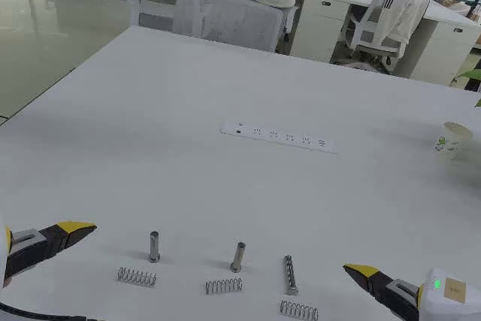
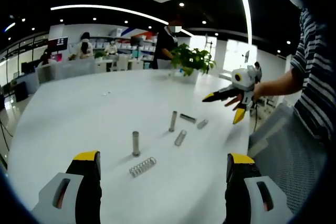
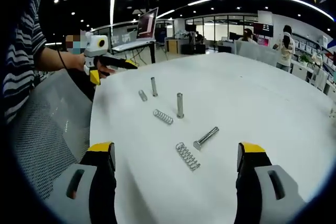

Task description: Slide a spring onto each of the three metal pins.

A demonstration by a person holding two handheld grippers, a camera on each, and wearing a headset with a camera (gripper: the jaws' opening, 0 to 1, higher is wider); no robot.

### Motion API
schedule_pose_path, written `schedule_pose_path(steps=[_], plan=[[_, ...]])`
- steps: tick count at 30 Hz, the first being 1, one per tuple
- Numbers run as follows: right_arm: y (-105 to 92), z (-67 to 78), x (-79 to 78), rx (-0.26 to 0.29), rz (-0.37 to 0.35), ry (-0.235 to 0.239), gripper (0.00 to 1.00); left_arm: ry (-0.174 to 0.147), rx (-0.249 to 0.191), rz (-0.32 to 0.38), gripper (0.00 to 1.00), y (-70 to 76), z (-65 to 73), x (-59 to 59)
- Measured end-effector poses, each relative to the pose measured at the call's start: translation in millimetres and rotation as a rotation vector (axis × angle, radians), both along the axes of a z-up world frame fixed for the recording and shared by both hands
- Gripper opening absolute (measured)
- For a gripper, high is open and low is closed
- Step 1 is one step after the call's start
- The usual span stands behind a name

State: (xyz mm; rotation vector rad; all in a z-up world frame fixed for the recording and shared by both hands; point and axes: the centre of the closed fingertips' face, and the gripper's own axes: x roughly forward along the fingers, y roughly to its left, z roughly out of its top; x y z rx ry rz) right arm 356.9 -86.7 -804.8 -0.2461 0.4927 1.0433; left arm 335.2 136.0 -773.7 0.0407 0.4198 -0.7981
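Observation:
Three metal pins sit near the front of the white table [image 1: 225, 95]. The left pin [image 1: 154, 246] and the middle pin [image 1: 237, 256] stand upright. On its side lies the right pin [image 1: 289, 274]. A loose spring lies in front of each: left spring [image 1: 137, 277], middle spring [image 1: 224, 286], right spring [image 1: 298, 310]. My left gripper [image 1: 77, 228] hovers left of the row, open and empty. My right gripper [image 1: 361, 271] hovers to the right, open and empty. The right gripper view shows the lying pin [image 3: 206, 137] and nearest spring [image 3: 187, 156] just ahead of its jaws.
A white power strip [image 1: 278, 137] lies mid-table. A paper cup [image 1: 452, 140] stands at the right edge. Office chairs and desks stand beyond the far edge. A potted plant [image 2: 193, 60] sits on the table's end in the left gripper view.

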Motion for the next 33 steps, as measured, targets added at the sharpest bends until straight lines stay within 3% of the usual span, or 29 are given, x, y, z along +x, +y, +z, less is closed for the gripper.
schedule_pose_path(steps=[33], plan=[[-4.5, -2.9, 0.2, -0.005, -0.009, 0.007, 0.95, 0.005, -0.01, 0.004, 0.96, 0.4, 0.7, 0.0]])
